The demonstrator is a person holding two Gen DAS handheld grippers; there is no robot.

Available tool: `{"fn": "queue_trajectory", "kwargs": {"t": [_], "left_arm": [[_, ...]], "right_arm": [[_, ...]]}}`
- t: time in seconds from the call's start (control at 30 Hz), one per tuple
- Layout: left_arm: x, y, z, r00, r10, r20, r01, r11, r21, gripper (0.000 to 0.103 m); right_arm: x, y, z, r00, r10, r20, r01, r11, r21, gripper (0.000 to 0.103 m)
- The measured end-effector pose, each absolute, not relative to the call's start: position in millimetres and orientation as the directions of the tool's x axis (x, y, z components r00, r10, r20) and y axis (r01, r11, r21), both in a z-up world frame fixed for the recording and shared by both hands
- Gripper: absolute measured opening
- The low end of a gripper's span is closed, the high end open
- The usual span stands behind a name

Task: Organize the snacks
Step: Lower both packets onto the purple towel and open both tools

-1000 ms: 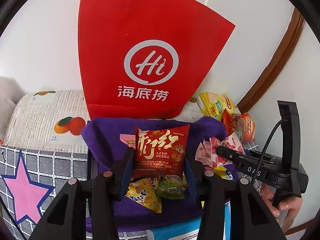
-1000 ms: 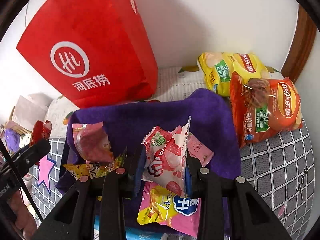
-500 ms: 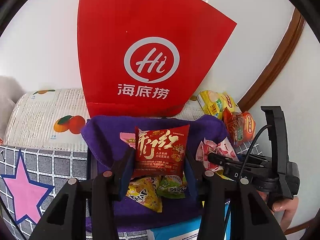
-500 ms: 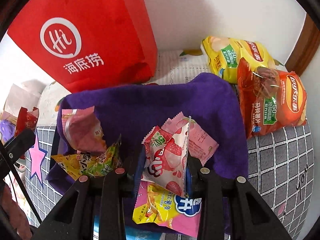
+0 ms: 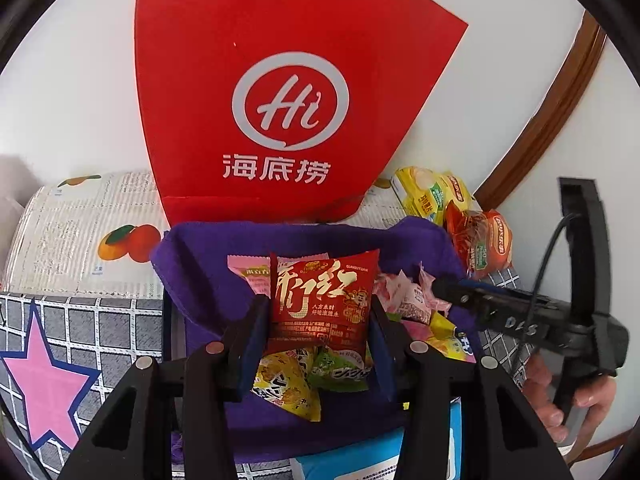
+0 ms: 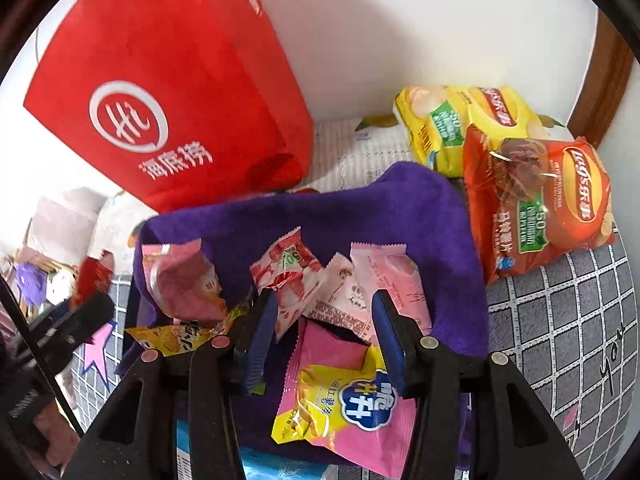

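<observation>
So the strawberry-print snack packet point(image 6: 288, 280) that was pinched upright in the right gripper point(image 6: 324, 328) a second ago has just been let go. It has flopped down onto the purple cloth point(image 6: 420, 208) lining the bin, leaning against a pink packet point(image 6: 392, 276) beside it. The right gripper's jaws are opening right now, and the pads look clear of the packet, though it sits in the gap between them. I'd read that as one drop-off done for this hand, so it's free to go fetch something else.

The left gripper point(image 5: 318, 316) hasn't budged: it's clenched on the red packet with white lettering point(image 5: 322, 300), held upright over the same bin, just like before. Underneath it sit a yellow packet point(image 5: 284, 384) and a green one point(image 5: 344, 364). My guess is that one goes in next.

Outside the bin, the yellow chip bag point(image 6: 464, 124) and the orange chip bag point(image 6: 540, 204) are lying on the checked worktop point(image 6: 560, 328) to the right, not yet sorted. The big red paper bag point(image 6: 168, 92) stands behind, against the wall.
</observation>
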State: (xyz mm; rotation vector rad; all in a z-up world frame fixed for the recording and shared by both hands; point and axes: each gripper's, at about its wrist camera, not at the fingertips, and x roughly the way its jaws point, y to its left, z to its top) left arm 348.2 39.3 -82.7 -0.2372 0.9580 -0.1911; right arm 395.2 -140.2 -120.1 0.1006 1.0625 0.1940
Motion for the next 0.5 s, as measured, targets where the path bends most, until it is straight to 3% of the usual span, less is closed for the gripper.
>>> {"fn": "queue_trajectory", "kwargs": {"t": [0.5], "left_arm": [[360, 30, -114, 0.449, -0.239, -0.861, 0.029, 0.967, -0.253, 0.048]], "right_arm": [[384, -152, -98, 0.522, 0.217, -0.825, -0.100, 0.976, 0.193, 0.049]]}}
